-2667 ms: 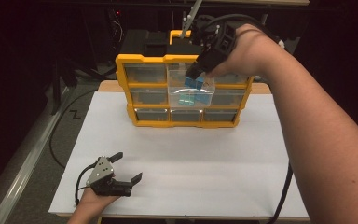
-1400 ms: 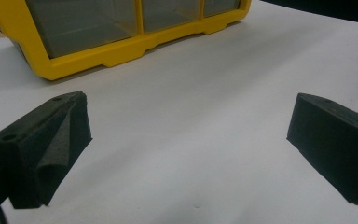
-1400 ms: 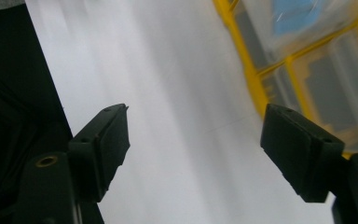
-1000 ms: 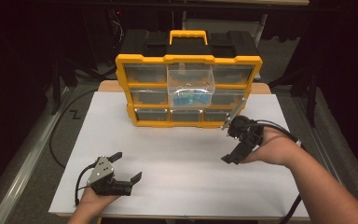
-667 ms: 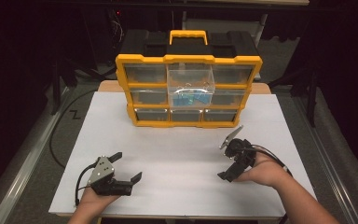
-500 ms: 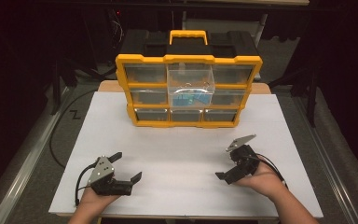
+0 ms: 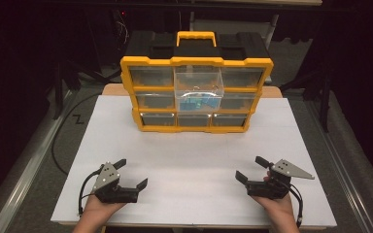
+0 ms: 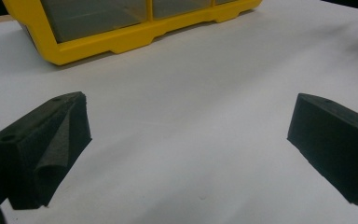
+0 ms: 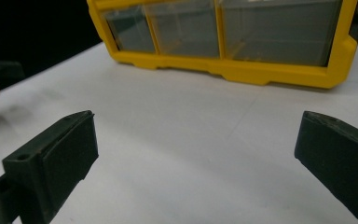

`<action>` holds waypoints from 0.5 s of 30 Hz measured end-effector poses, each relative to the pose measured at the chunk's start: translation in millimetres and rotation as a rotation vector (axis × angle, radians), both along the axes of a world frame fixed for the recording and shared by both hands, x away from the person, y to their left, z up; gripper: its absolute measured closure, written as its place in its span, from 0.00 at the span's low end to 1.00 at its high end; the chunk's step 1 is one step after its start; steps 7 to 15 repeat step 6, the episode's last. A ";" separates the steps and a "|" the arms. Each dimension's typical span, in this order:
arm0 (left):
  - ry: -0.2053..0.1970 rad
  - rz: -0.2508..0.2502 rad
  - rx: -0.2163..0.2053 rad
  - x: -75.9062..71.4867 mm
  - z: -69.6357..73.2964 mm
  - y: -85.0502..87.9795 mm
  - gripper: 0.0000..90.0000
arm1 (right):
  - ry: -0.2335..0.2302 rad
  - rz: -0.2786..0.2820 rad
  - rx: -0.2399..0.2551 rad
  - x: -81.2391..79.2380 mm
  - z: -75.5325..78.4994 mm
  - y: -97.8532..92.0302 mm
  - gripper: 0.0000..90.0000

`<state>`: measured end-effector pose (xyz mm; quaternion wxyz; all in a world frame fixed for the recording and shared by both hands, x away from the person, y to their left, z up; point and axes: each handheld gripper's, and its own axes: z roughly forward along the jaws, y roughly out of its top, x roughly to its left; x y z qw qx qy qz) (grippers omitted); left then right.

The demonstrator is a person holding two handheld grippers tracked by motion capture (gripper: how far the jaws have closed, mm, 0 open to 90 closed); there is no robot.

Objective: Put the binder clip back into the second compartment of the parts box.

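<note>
A yellow organiser (image 7: 196, 124) with clear drawers stands upright at the back of the white board. Its middle drawer (image 7: 199, 82) is pulled out and holds small blue and green items (image 7: 194, 103). My left gripper (image 7: 132, 173) rests low at the front left, open and empty, pointing toward the organiser's bottom edge (image 8: 135, 42). My right gripper (image 7: 249, 168) sits at the front right, well short of the organiser (image 9: 242, 70). Its jaws have just been opening a little wider and stand open with nothing between them. Bare white board lies between both pairs of jaws (image 8: 189, 116) (image 9: 198, 126).
The white board (image 7: 194, 155) covers the table, with its front edge just behind my hands. A black cable (image 7: 60, 141) loops off the left side. Behind the organiser sits a black case (image 7: 150, 41). Dark floor surrounds the table.
The right hand left the organiser's pulled-out drawer, came down toward the front right of the board and settled low there. The left gripper stayed put.
</note>
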<state>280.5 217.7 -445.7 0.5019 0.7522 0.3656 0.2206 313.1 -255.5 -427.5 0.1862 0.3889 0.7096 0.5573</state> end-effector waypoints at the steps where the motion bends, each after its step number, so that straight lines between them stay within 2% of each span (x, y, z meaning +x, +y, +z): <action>1: -0.001 0.004 0.003 0.1 -0.2 -0.9 0.01 | -0.004 -0.002 -0.020 -0.7 -0.5 -0.5 0.00; 4: 0.002 0.008 0.008 0.1 -0.5 -2.2 0.01 | 0.007 0.003 -0.019 -1.0 -1.9 -3.2 0.00; 6: 0.002 0.011 0.011 -0.6 -0.2 -2.7 0.01 | -0.001 0.006 -0.032 -0.5 -1.8 -2.9 0.00; 15: 0.002 0.011 0.011 -0.6 -0.2 -2.7 0.01 | -0.001 0.006 -0.032 -0.5 -1.8 -2.9 0.00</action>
